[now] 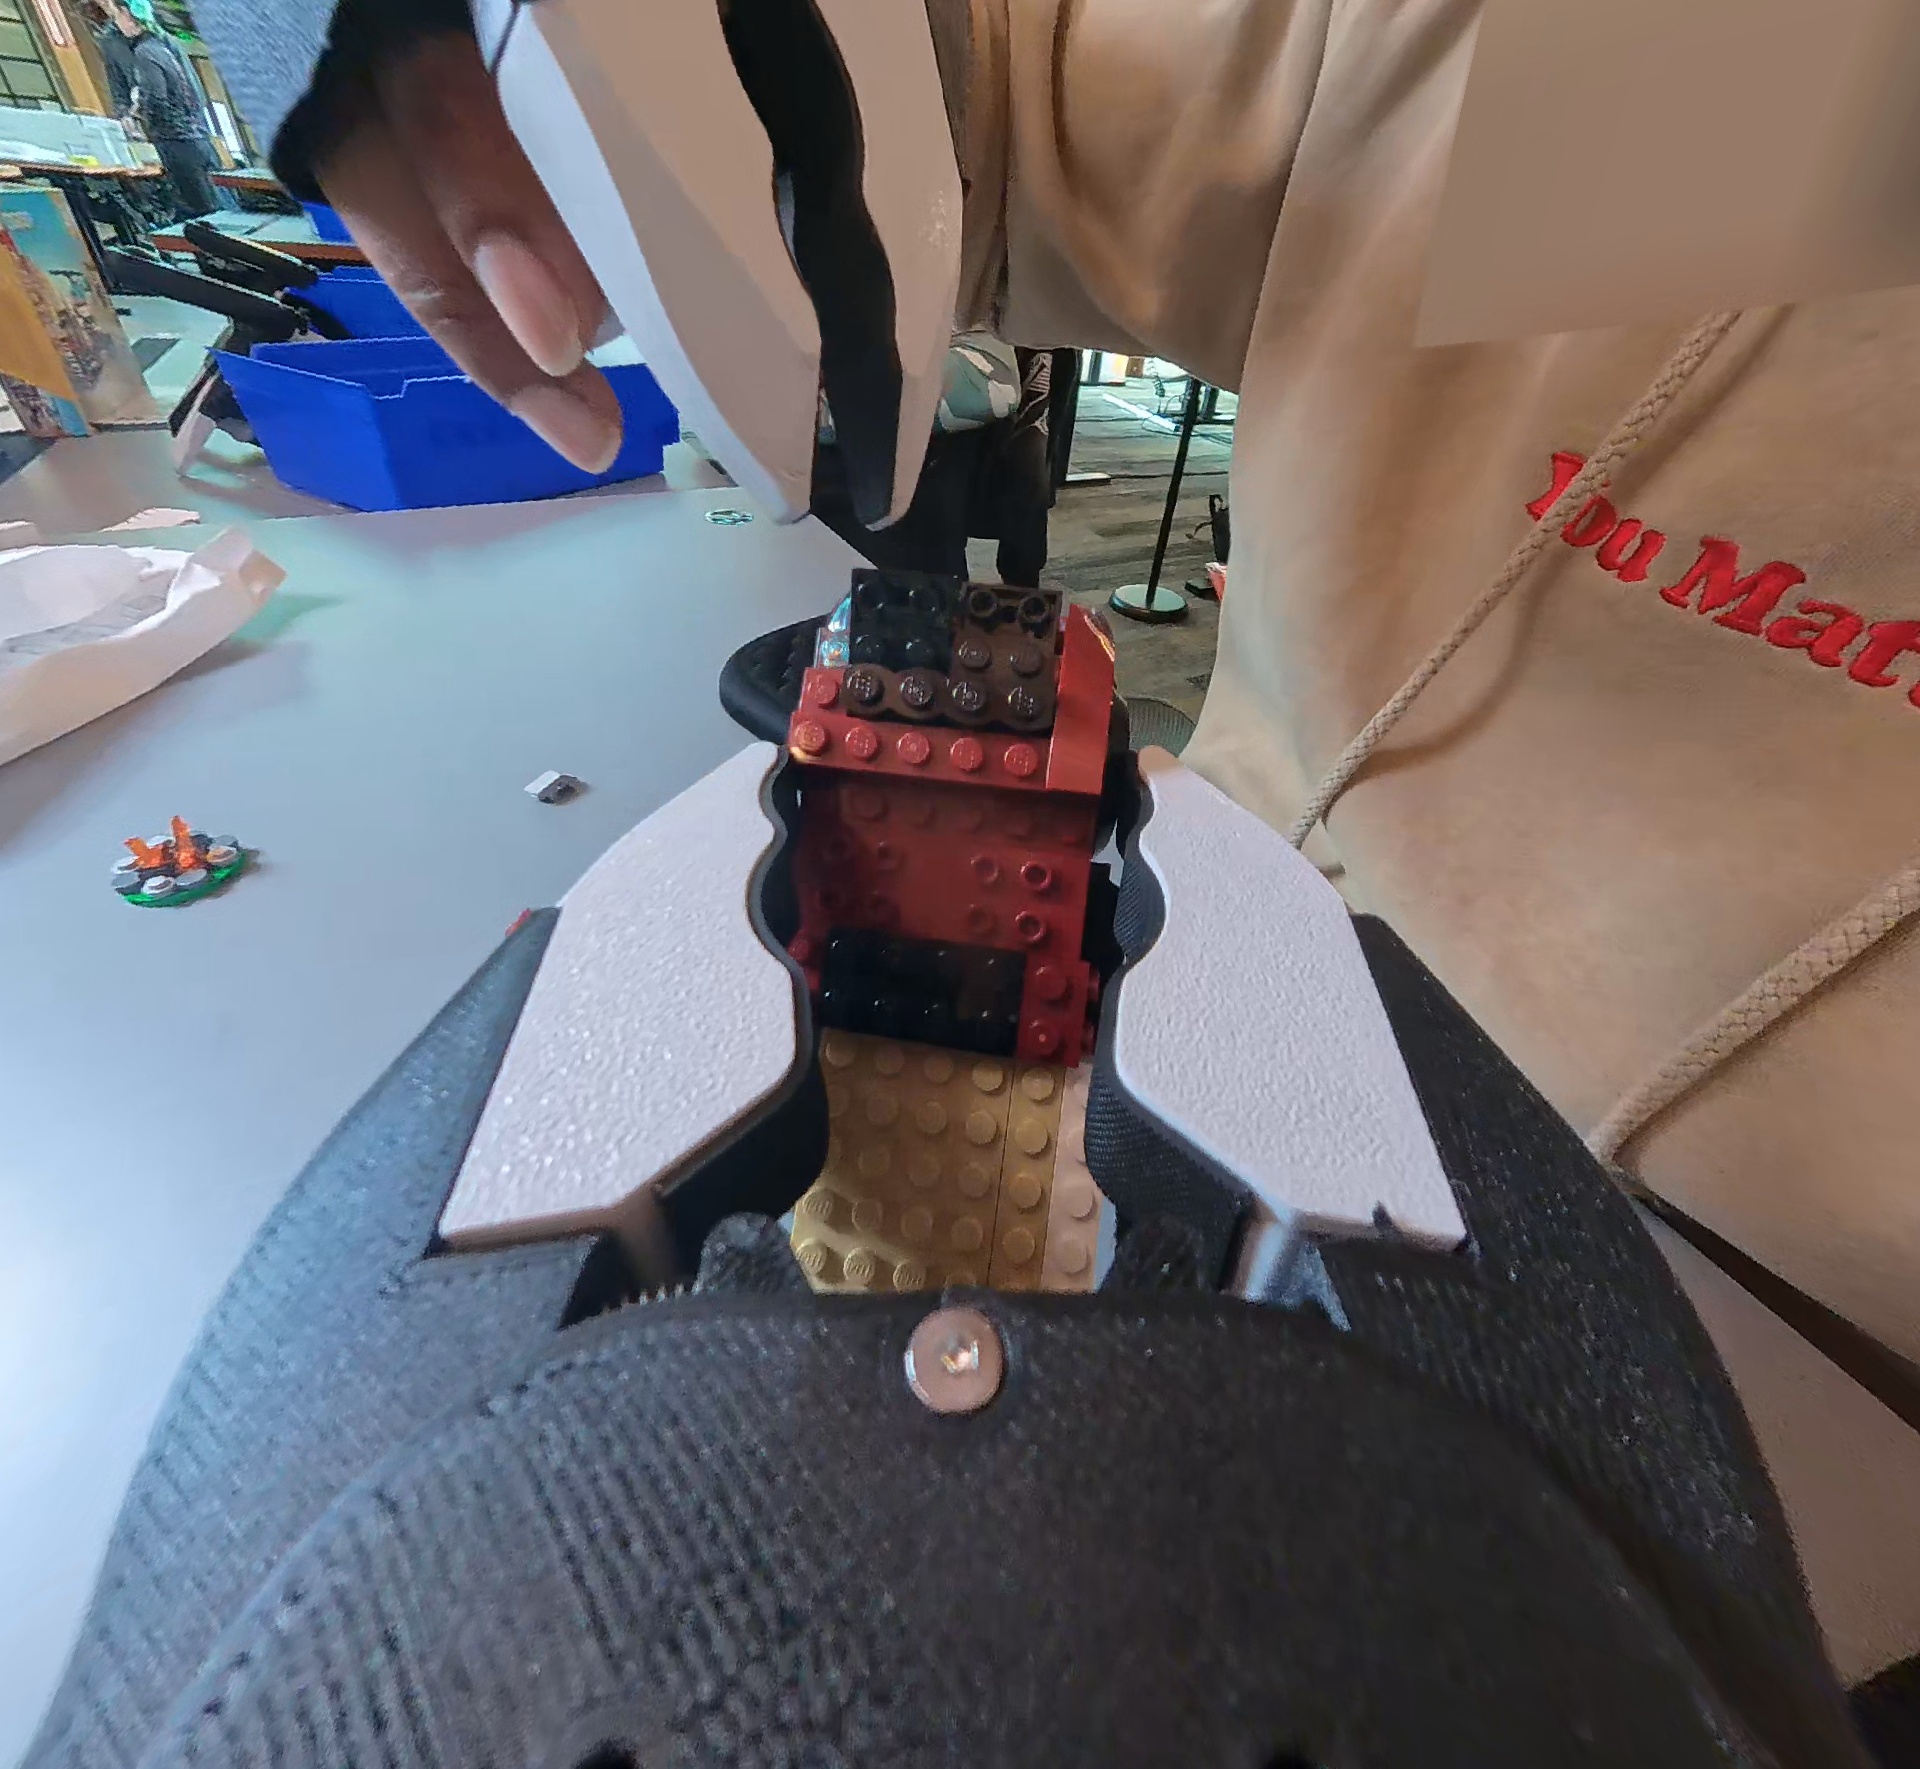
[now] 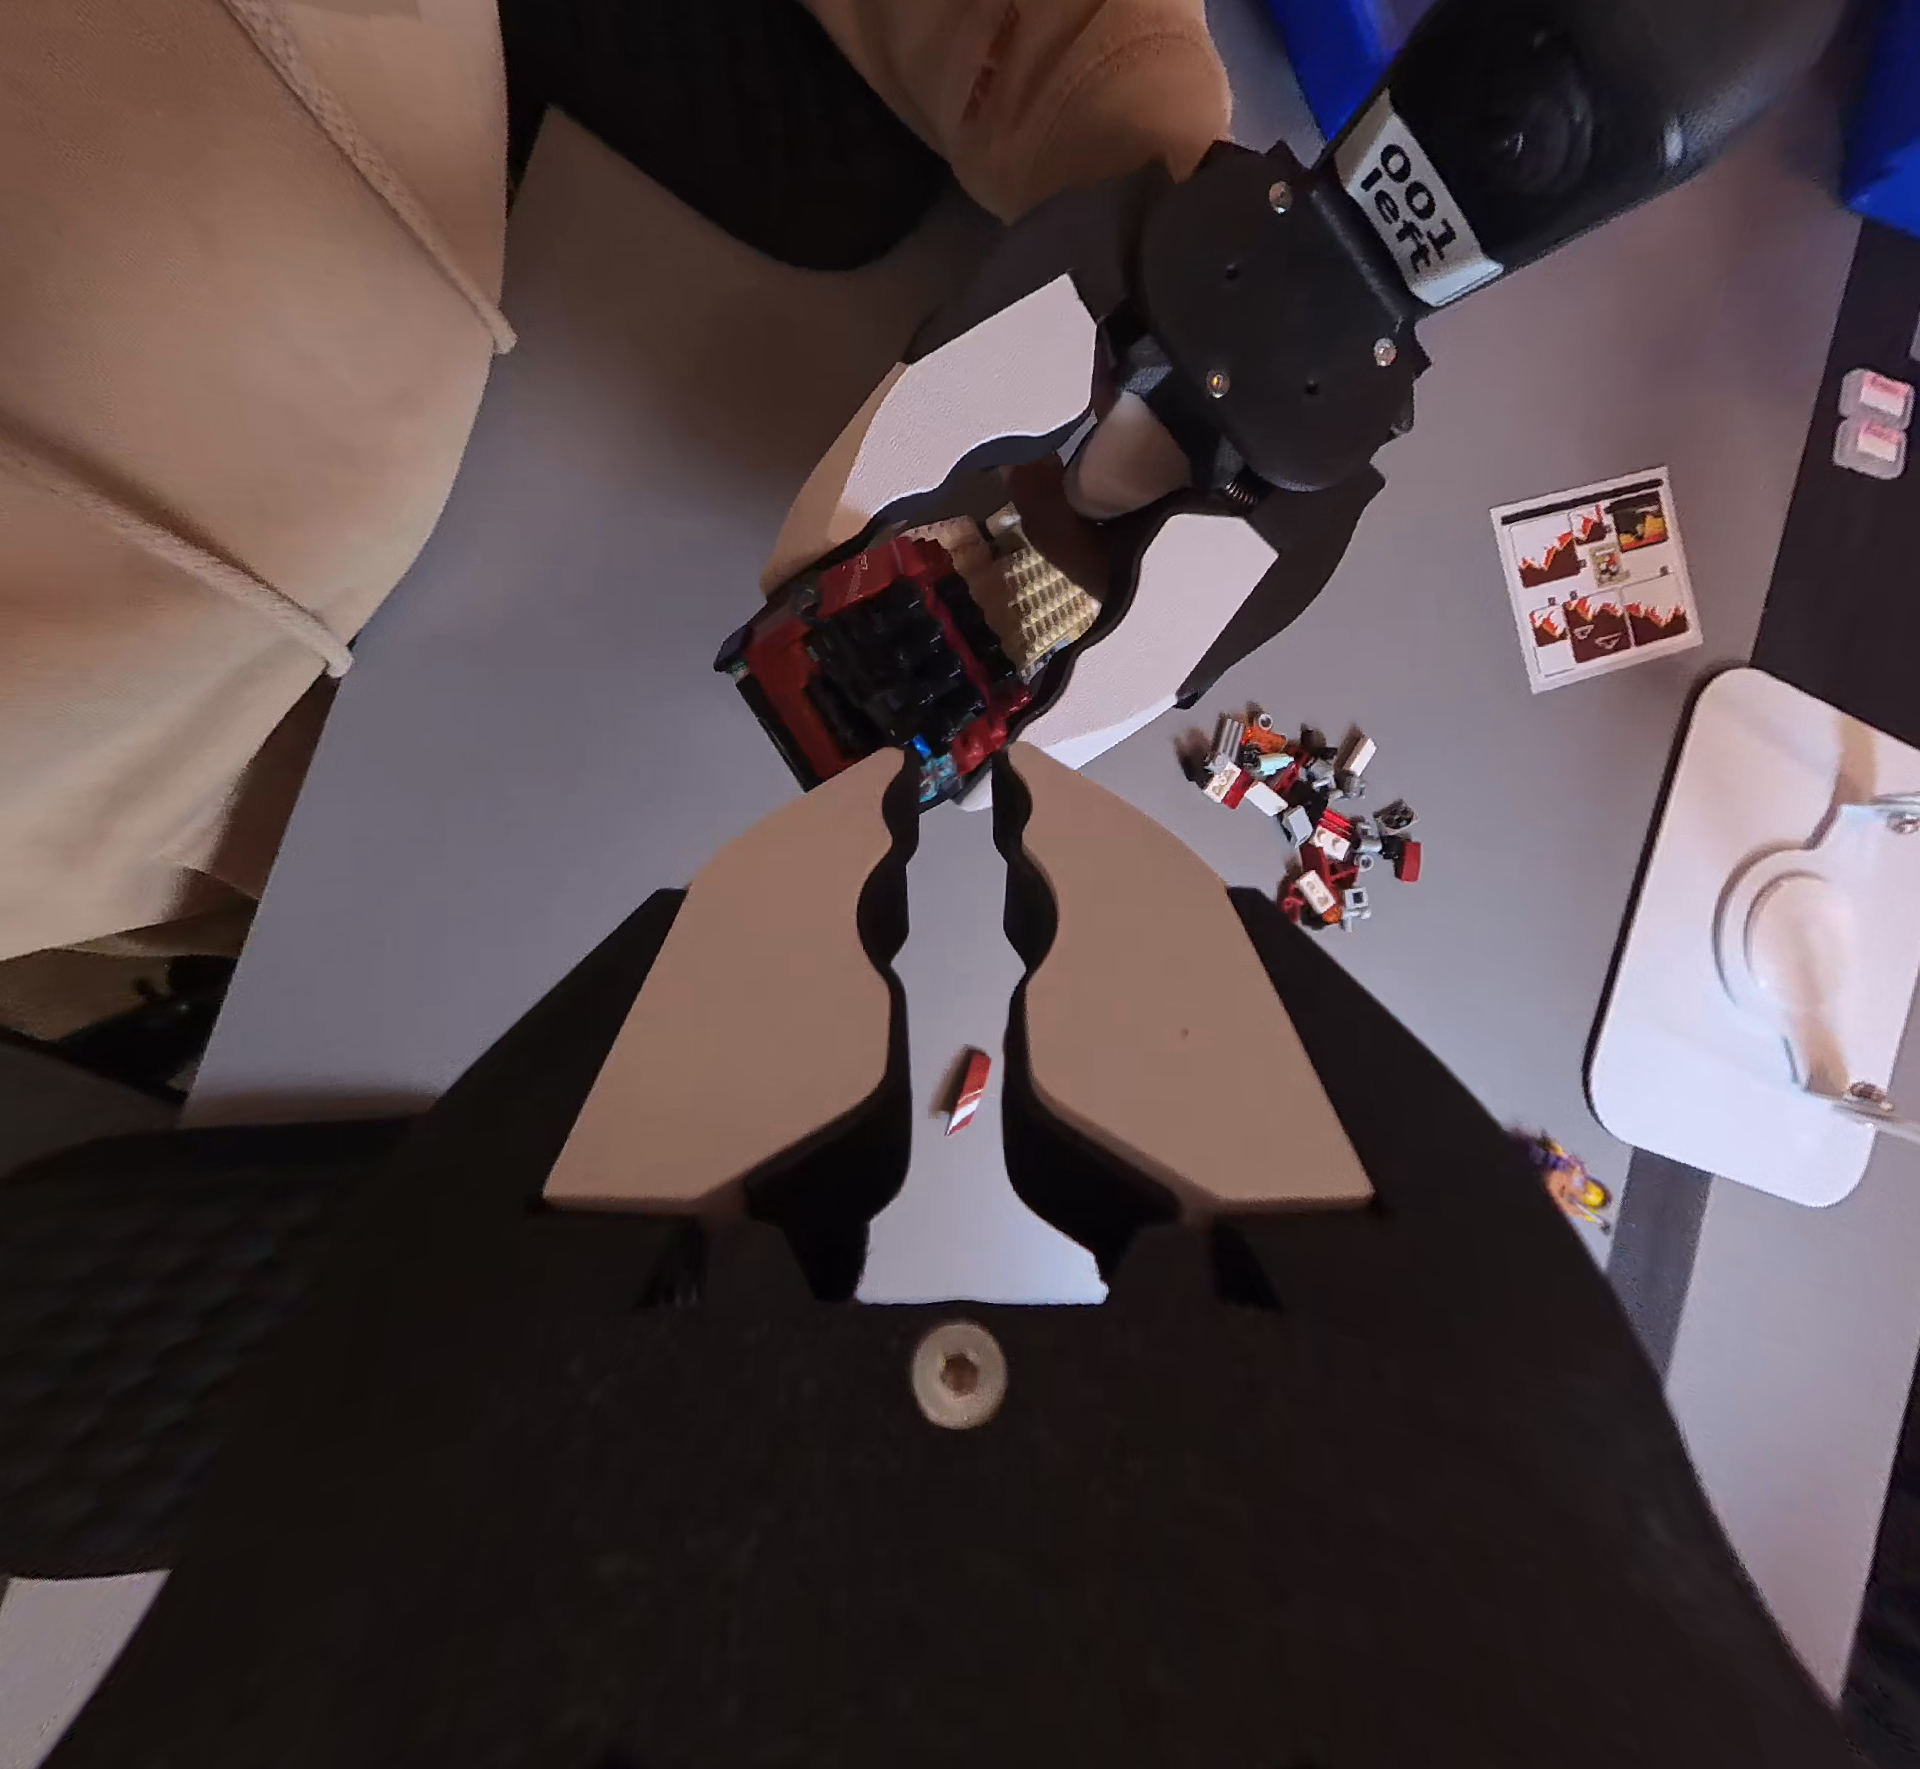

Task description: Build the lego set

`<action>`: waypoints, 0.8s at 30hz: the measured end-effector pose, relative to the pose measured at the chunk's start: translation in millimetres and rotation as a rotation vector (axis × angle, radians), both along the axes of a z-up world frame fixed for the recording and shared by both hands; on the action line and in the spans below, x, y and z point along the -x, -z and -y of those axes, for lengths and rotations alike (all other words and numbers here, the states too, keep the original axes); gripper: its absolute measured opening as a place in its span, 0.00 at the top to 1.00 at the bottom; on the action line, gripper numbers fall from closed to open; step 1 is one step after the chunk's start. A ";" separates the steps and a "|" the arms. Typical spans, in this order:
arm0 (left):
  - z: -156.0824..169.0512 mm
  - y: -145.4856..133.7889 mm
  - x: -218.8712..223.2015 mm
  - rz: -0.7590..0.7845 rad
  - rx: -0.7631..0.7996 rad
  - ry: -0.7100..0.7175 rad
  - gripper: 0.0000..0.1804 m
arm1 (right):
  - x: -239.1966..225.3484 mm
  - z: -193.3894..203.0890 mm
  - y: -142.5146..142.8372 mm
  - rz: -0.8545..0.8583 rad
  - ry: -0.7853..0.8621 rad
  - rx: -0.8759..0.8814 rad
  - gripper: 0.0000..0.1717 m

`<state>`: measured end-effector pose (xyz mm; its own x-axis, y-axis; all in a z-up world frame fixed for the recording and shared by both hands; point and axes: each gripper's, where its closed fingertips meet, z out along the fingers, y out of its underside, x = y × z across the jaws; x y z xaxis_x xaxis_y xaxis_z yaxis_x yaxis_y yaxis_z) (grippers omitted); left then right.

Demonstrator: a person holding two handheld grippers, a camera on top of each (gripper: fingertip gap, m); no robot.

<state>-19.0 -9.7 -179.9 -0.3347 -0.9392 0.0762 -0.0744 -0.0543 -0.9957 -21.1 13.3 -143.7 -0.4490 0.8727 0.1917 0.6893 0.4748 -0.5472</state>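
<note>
My left gripper (image 1: 961,774) is shut on a brick build (image 1: 935,846) of dark red walls, black and brown plates on top and a tan base plate, and holds it above the grey table (image 1: 364,888). Both pads press on its sides. The right wrist view shows the same grasp, the left gripper (image 2: 904,670) clamped on the build (image 2: 883,659). My right gripper (image 2: 948,769) hovers just over the build's top edge with its jaws a narrow gap apart and nothing between them. It also shows in the left wrist view (image 1: 842,514), tips pointing down above the black plates.
A blue bin (image 1: 416,431), crumpled white paper (image 1: 94,618), a small campfire piece (image 1: 177,862) and a grey piece (image 1: 556,787) lie on the table. A pile of loose bricks (image 2: 1309,815), a sticker sheet (image 2: 1595,576), a red-white piece (image 2: 966,1091) and a white tray (image 2: 1766,940) lie below. Spacing between my two grippers at the tips: around 5 centimeters.
</note>
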 end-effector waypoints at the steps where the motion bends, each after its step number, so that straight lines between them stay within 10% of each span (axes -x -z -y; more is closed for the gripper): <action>1: 1.1 0.6 0.0 -0.004 -0.002 0.005 0.67 | 0.9 0.7 -0.6 0.002 -0.014 -0.003 0.93; 24: 19.2 -7.6 6.7 0.012 0.093 0.141 0.67 | 1.7 22.2 5.2 0.196 -0.159 0.066 0.97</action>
